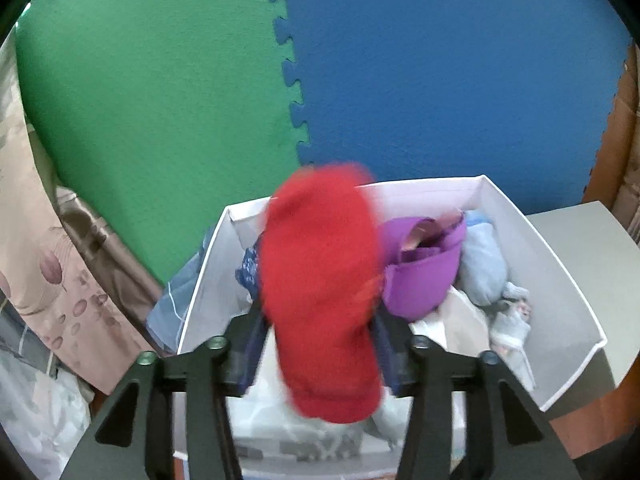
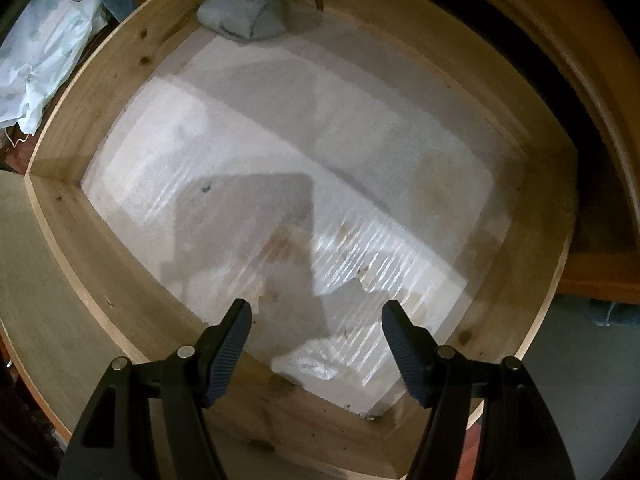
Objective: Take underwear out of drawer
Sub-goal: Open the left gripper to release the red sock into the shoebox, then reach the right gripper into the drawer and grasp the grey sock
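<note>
A red piece of underwear [image 1: 320, 292] hangs blurred between the fingers of my left gripper [image 1: 320, 316], above a white box [image 1: 548, 240]. The jaws stand apart and the pads do not look pressed on the cloth. The box holds purple underwear [image 1: 420, 280], a light blue roll [image 1: 484, 264] and a dark blue patterned piece [image 1: 248, 272]. My right gripper [image 2: 317, 310] points down into the wooden drawer [image 2: 92, 92], open with nothing between its fingers. On the drawer's white liner [image 2: 280, 128], a grey rolled piece [image 2: 244, 8] lies in the far corner.
Green foam mat [image 1: 160, 100] and blue foam mat [image 1: 460, 80] cover the floor beyond the box. A flowered curtain [image 1: 60, 272] hangs at the left, and a grey surface [image 1: 592, 248] lies to the right of the box. A white plastic bag [image 2: 44, 52] lies outside the drawer's left wall.
</note>
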A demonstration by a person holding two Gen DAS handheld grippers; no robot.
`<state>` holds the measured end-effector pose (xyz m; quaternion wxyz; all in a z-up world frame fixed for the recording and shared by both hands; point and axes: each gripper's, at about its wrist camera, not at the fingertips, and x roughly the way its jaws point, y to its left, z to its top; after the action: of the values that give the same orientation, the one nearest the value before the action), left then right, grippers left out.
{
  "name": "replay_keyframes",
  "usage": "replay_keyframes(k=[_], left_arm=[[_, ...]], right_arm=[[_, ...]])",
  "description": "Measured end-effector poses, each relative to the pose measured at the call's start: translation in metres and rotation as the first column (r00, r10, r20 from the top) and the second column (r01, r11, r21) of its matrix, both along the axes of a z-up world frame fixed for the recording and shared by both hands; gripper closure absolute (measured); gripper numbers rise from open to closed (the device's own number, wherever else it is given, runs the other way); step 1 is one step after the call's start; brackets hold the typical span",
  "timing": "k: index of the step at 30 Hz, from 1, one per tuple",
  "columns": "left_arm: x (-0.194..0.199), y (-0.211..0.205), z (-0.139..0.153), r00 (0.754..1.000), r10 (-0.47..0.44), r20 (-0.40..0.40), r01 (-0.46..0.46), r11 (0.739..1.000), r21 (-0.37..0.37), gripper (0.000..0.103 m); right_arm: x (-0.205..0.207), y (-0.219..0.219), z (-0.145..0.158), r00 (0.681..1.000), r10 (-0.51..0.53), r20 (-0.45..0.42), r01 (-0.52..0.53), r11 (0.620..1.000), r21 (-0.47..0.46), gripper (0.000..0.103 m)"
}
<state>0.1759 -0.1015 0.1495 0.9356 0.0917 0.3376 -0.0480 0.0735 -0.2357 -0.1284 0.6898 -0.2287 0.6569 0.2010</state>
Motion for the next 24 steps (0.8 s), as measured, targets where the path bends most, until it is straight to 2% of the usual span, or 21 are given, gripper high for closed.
replay_keyframes(k=[1, 2, 4, 6, 9, 11, 14, 16, 18, 21, 23, 24], left_arm=[[0.002, 0.001, 0.001, 1.0, 0.014, 0.01, -0.014, 1.0, 0.006, 0.034], [0.002, 0.002, 0.003, 0.999, 0.029, 0.03, -0.029, 1.0, 0.006, 0.019], [-0.004, 0.009, 0.011, 0.994, 0.052, 0.091, -0.051, 0.999, -0.017, 0.014], [-0.011, 0.015, 0.017, 0.991, 0.059, 0.117, -0.054, 0.997, -0.048, 0.003], [-0.028, 0.039, 0.027, 0.987, 0.066, 0.145, -0.046, 0.989, -0.141, 0.002], [-0.048, 0.064, 0.032, 0.981, 0.11, 0.162, -0.076, 0.976, -0.204, 0.0], [-0.083, 0.104, 0.028, 0.964, 0.191, 0.184, -0.139, 0.955, -0.263, 0.0], [-0.1, 0.128, 0.017, 0.963, 0.217, 0.159, -0.165, 0.943, -0.291, 0.0], [-0.112, 0.147, 0.001, 0.96, 0.252, 0.122, -0.207, 0.933, -0.295, 0.0], [-0.127, 0.166, -0.027, 0.955, 0.291, 0.051, -0.265, 0.92, -0.29, 0.001], [-0.134, 0.174, -0.045, 0.951, 0.31, 0.013, -0.292, 0.908, -0.299, 0.001], [-0.135, 0.176, -0.051, 0.948, 0.317, -0.01, -0.305, 0.903, -0.304, 0.001]], right_arm=[[0.0, 0.001, 0.003, 1.0, 0.006, 0.02, -0.007, 1.0, 0.003, 0.034], [0.001, 0.001, 0.007, 0.999, 0.011, 0.036, -0.011, 1.0, 0.01, 0.034], [0.001, 0.005, 0.018, 0.997, 0.018, 0.075, -0.021, 0.999, 0.05, 0.034], [-0.002, 0.013, 0.031, 0.991, 0.049, 0.122, -0.062, 0.993, 0.103, 0.034], [-0.01, 0.031, 0.048, 0.969, 0.125, 0.211, -0.158, 0.976, 0.148, 0.034], [-0.012, 0.043, 0.054, 0.948, 0.166, 0.272, -0.212, 0.966, 0.15, 0.034], [-0.006, 0.06, 0.052, 0.93, 0.207, 0.304, -0.264, 0.951, 0.16, 0.034], [-0.005, 0.074, 0.045, 0.913, 0.242, 0.327, -0.296, 0.947, 0.127, 0.034], [-0.001, 0.089, 0.046, 0.882, 0.271, 0.385, -0.331, 0.939, 0.096, 0.034], [0.01, 0.102, 0.039, 0.863, 0.276, 0.423, -0.323, 0.946, 0.04, 0.034], [0.008, 0.112, 0.031, 0.809, 0.322, 0.492, -0.345, 0.938, -0.046, 0.034], [0.005, 0.117, 0.027, 0.794, 0.345, 0.5, -0.363, 0.93, -0.065, 0.034]])
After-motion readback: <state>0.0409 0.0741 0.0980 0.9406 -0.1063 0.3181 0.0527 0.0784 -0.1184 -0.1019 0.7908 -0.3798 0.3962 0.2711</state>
